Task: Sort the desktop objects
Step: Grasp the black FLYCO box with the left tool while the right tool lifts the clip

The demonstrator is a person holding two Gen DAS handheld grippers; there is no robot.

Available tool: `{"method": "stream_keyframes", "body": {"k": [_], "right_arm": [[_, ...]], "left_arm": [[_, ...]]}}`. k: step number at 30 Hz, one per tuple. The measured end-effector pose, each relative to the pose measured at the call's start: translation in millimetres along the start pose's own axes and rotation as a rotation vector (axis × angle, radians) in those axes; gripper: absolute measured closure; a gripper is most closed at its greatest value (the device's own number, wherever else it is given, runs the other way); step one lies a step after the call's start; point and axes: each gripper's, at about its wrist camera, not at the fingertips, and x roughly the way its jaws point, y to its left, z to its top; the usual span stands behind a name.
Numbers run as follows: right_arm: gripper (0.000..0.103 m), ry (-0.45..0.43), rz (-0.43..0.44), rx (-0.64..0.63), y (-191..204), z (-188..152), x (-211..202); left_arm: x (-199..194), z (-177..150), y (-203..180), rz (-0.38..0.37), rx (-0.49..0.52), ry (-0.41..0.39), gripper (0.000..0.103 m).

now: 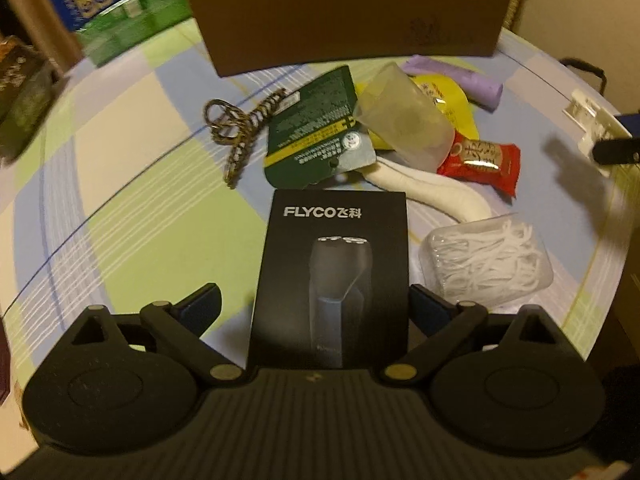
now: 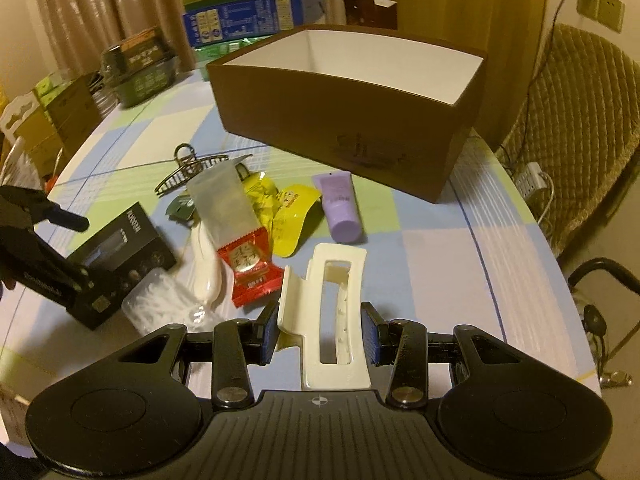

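My left gripper (image 1: 316,308) is open around a black FLYCO shaver box (image 1: 332,276); the left finger stands clear of it and the right finger is close to its edge. The box also shows in the right wrist view (image 2: 120,256), with the left gripper (image 2: 60,216) over it. My right gripper (image 2: 320,334) is shut on a white hair claw clip (image 2: 332,316). A brown open box (image 2: 352,112) with a white inside stands at the back of the table; it also shows in the left wrist view (image 1: 348,20).
A pile lies mid-table: a patterned hair claw (image 1: 236,132), green card pack (image 1: 316,132), clear cup (image 1: 404,120), yellow packet (image 2: 292,216), purple tube (image 2: 342,208), red candy (image 2: 250,272), white tube (image 1: 432,192), floss-pick case (image 1: 488,264). Cartons (image 2: 240,12) stand behind. A chair (image 2: 580,120) stands on the right.
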Motion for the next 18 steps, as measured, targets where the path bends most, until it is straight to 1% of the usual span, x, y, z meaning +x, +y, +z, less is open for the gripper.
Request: {"method": "stream_keyframes", "body": {"k": [2,4,8,13,18], "right_arm": [[0.064,0.005,-0.016,0.019,2,2,2],[0.064,0.013,-0.032,0.051,5,4,3],[0.064,0.020,-0.069,0.109,11,8,7],[0.064,0.020,-0.109,0.187,21,6,11],[0.064,0.040,-0.103,0.256,22,5,15]], "left_arm": [[7,2,2,-0.026,0.015,0.010,0.006],[14,4,2,-0.053,0.044,0.018,0.011],[21,5,4,-0.123,0.067,0.018,0.025],[18,0,5,-0.132,0.076,-0.010,0.026],[6,-3,15,-0.142,0.039,-0.031,0.026]]}}
